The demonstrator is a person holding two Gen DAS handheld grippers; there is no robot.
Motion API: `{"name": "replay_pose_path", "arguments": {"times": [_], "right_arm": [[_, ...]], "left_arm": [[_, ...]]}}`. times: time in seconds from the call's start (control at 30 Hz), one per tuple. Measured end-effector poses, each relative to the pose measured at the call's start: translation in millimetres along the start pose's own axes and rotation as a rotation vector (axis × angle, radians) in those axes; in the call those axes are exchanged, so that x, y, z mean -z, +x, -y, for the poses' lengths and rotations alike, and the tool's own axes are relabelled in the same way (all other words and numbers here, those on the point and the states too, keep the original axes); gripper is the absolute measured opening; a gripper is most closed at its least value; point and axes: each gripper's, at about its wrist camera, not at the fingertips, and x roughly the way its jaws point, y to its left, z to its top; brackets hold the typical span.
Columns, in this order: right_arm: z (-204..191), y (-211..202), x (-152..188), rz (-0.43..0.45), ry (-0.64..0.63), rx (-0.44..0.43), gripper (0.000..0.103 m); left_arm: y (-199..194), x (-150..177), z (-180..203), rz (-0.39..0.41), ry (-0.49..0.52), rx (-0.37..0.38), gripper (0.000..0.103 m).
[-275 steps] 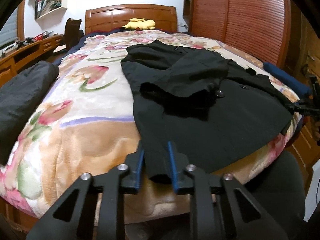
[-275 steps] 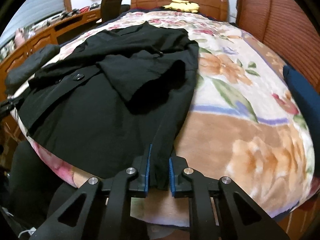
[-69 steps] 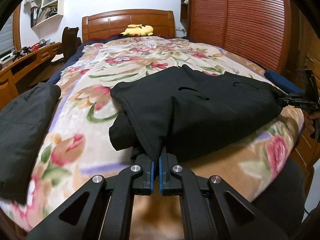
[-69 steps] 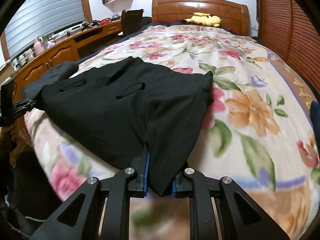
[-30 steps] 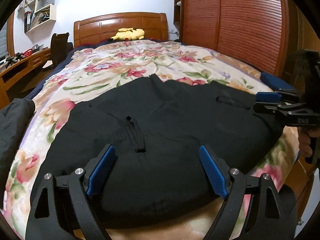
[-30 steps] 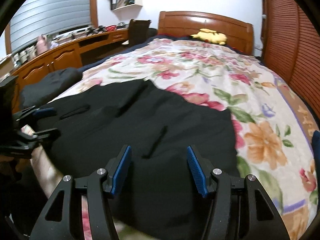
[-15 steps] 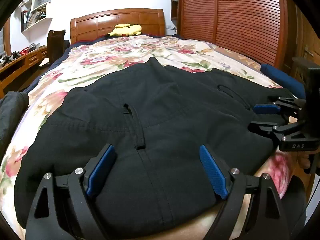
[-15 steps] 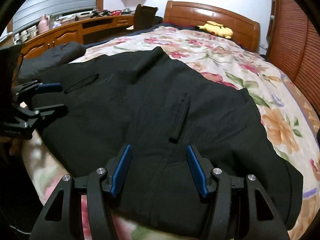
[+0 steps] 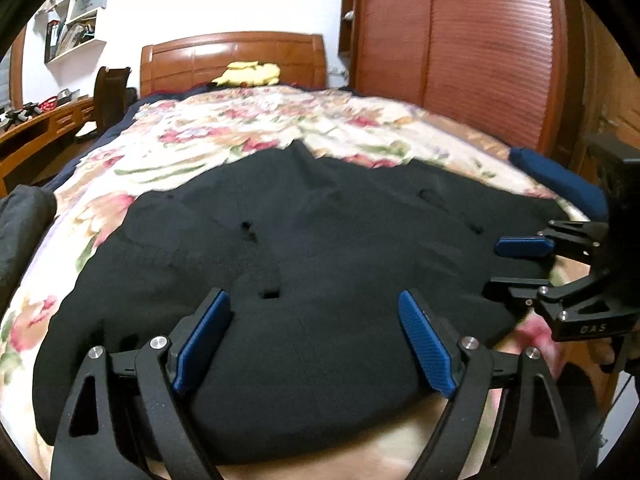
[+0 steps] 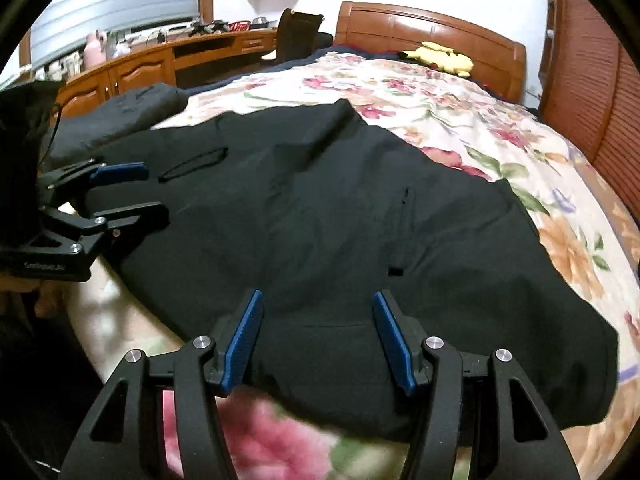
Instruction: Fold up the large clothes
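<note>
Bedroom, flowered bed [image 9: 224, 128]; black coat [image 9: 320, 248] folded flat. Both hand-held grippers, left [image 9: 316, 344] and right [image 10: 318, 336], spread, empty. Soft, heavy-looking; best pinched at near hem corners.

"DAS" on right gripper [image 9: 524, 264]

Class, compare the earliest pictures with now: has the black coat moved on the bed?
Yes. The coat is folded toward the bed's foot; its far edge now lies farther from the headboard.
</note>
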Motion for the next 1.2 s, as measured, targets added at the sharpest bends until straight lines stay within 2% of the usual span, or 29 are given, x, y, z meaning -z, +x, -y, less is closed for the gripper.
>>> {"name": "replay_pose_path", "arguments": {"times": [0.17,0.23,0.33,0.43,0.57,0.73,0.9,1.07,1.2], "right_arm": [[18,-39,12,0.045,0.045,0.116,0.06],[30,-53,19,0.055,0.082,0.187,0.06],[57,-66,27,0.063,0.17,0.24,0.062],[69,-71,31,0.077,0.195,0.293,0.062],[69,-64,32,0.06,0.204,0.286,0.062],[75,-54,41,0.038,0.211,0.275,0.072],[87,-43,45,0.012,0.278,0.264,0.087],[104,-28,49,0.008,0.381,0.185,0.087],[113,-23,53,0.029,0.416,0.142,0.087]], "left_arm": [[-9,-2,11,0.036,0.015,0.032,0.087],[-3,-2,14,0.016,0.028,0.028,0.087],[8,2,17,-0.023,0.051,0.001,0.087],[14,5,15,-0.04,0.039,-0.001,0.087],[15,7,14,-0.037,0.035,0.0,0.087],[16,9,15,-0.031,0.042,-0.003,0.088],[16,10,14,-0.031,0.043,-0.001,0.088],[16,10,14,-0.029,0.043,-0.004,0.088],[16,10,14,-0.026,0.041,-0.007,0.088]]}}
